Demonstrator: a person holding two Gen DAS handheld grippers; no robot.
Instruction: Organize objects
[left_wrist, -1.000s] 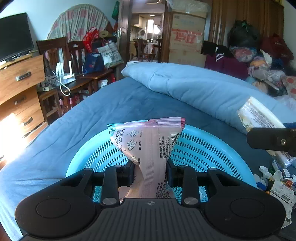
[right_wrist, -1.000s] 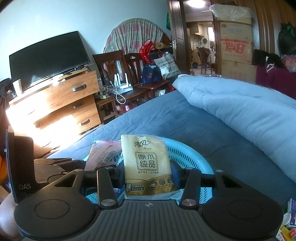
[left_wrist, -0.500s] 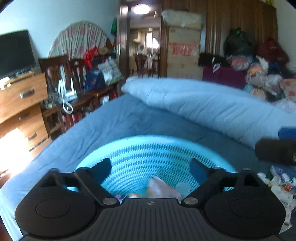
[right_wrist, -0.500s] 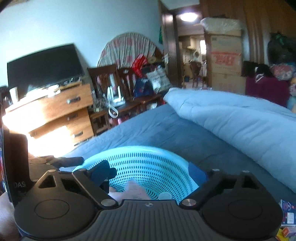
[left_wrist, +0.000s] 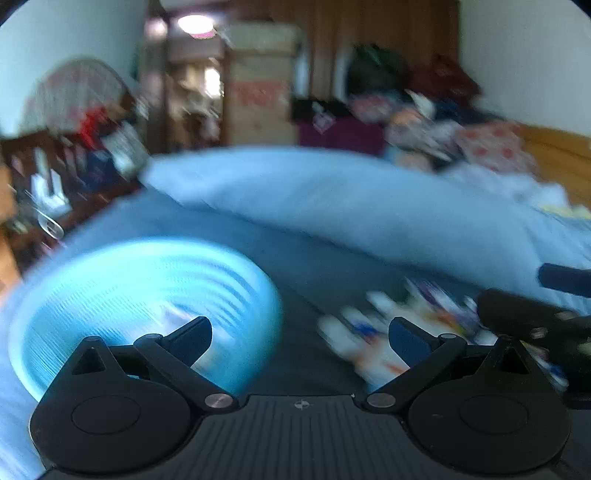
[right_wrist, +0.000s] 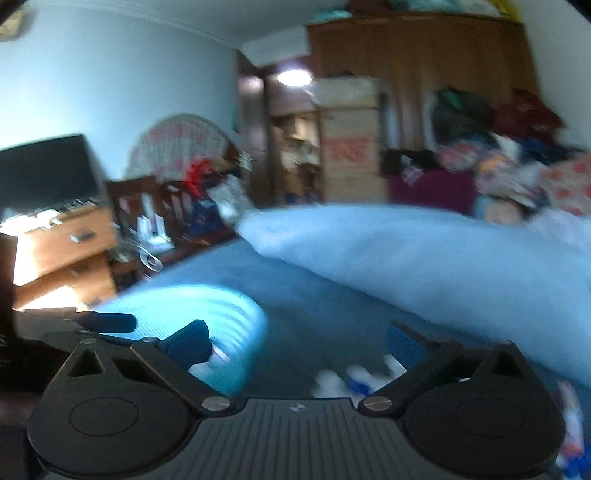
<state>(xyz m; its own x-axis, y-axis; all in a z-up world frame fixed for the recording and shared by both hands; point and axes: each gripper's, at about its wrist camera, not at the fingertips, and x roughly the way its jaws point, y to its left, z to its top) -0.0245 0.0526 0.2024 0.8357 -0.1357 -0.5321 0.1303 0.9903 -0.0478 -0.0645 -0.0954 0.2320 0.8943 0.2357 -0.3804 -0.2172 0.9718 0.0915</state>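
A light blue perforated basket (left_wrist: 147, 295) sits on the dark blue bed, left of centre in the left wrist view and lower left in the right wrist view (right_wrist: 207, 314). Both views are motion-blurred. My left gripper (left_wrist: 300, 338) is open and empty, right of the basket. My right gripper (right_wrist: 297, 339) is open and empty, right of the basket too. A blurred pile of small boxes and bottles (left_wrist: 388, 332) lies on the bed to the right; it also shows in the right wrist view (right_wrist: 354, 380). The right gripper's body (left_wrist: 532, 325) shows at the left view's right edge.
A light blue folded duvet (left_wrist: 351, 214) lies across the bed behind. A wooden dresser (right_wrist: 62, 254) with a TV, chairs and bags stand at the left. Stacked boxes (right_wrist: 351, 147) and clothes piles (left_wrist: 443, 122) fill the back.
Both grippers opened and dropped their packets into the basket, then swung right. The basket has shifted left in both views and the pile of small items has come into view.
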